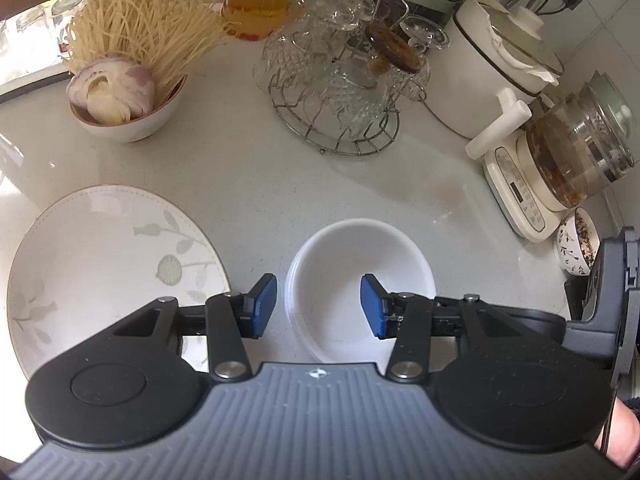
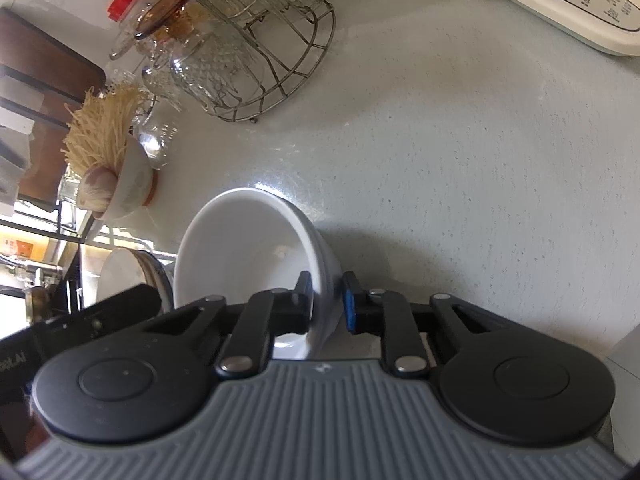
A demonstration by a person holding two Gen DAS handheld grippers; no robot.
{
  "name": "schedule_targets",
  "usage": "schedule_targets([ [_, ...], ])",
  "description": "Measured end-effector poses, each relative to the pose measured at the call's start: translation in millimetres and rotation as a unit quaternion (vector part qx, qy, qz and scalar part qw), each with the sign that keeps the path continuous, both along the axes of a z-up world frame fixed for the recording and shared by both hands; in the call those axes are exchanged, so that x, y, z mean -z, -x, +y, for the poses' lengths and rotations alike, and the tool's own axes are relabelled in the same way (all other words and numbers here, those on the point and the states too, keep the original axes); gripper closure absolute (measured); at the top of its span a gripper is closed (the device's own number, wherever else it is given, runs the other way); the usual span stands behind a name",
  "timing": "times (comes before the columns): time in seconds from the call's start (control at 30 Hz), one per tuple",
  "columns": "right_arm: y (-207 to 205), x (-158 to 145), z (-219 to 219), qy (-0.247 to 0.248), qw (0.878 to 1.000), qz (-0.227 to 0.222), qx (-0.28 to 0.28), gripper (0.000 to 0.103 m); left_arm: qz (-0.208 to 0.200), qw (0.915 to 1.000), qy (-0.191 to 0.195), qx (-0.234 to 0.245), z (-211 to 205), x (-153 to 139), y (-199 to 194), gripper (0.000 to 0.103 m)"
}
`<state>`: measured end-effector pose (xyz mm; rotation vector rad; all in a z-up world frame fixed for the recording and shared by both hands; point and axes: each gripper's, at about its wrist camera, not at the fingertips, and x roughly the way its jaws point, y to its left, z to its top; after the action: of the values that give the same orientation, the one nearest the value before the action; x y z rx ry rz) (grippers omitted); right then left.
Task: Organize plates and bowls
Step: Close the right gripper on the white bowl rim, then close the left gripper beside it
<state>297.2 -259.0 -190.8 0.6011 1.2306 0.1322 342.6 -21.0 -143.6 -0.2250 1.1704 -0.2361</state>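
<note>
Left wrist view first, going from the left side across. At about nine o'clock a big plate (image 1: 108, 272) with pale leaves on it lies flat on the counter (image 1: 240, 168). Up at eleven o'clock a small bowl of noodles (image 1: 128, 112) stands well away from it. In the middle, near six o'clock, sits a white bowl (image 1: 360, 280) (it looks like more than one bowl, stacked). The left gripper (image 1: 318, 306) hangs over its near-left rim with its jaws apart, one blue pad outside the rim and one over the inside, and neither pad seems to press on it. At one o'clock a wire rack of glass dishes (image 1: 340, 92) stands close behind, and a kettle (image 1: 576, 152) sits at three o'clock.

Right wrist view next. The right gripper (image 2: 326, 304) has its jaws clamped on the wall of a tipped white bowl (image 2: 248, 248), one pad inside and one outside. The bowl leans hard toward nine o'clock, and the glass rack (image 2: 256, 60) is at eleven o'clock.

What could go wrong? The pinch is only on a thin, smooth rim, so I think the tipped bowl could slip and crack on the counter. A wide swing could knock the glass. If the left jaws shut crooked, the stack could slide toward the plate.
</note>
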Motion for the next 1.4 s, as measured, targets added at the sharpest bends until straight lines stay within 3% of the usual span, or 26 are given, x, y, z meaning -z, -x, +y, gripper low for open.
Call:
schedule_targets([
  [0.67,25.6,-6.3,-33.3,0.006,0.998,0.001,0.057,0.087,0.022,0.9977,-0.016,0.063,-41.4,18.8,-6.4,0.049],
  [0.93,36.5,-5.4,-46.1,0.008,0.997,0.002,0.080,0.087,0.032,0.9941,-0.032,0.098,-65.3,37.3,-8.3,0.049],
  [1.13,44.8,-3.0,-54.8,0.000,0.995,0.000,0.096,0.087,0.048,0.9934,-0.033,0.099,-74.7,52.1,-6.8,0.050],
  [1.23,42.9,-0.2,-56.4,0.000,0.996,0.002,0.091,0.087,0.053,0.9944,-0.024,0.089,-74.5,56.3,-6.9,0.055],
  [1.4,37.8,1.5,-59.0,-0.006,0.997,0.000,0.077,0.087,0.073,0.9953,-0.015,0.063,-71.1,64.6,-10.0,0.072],
])
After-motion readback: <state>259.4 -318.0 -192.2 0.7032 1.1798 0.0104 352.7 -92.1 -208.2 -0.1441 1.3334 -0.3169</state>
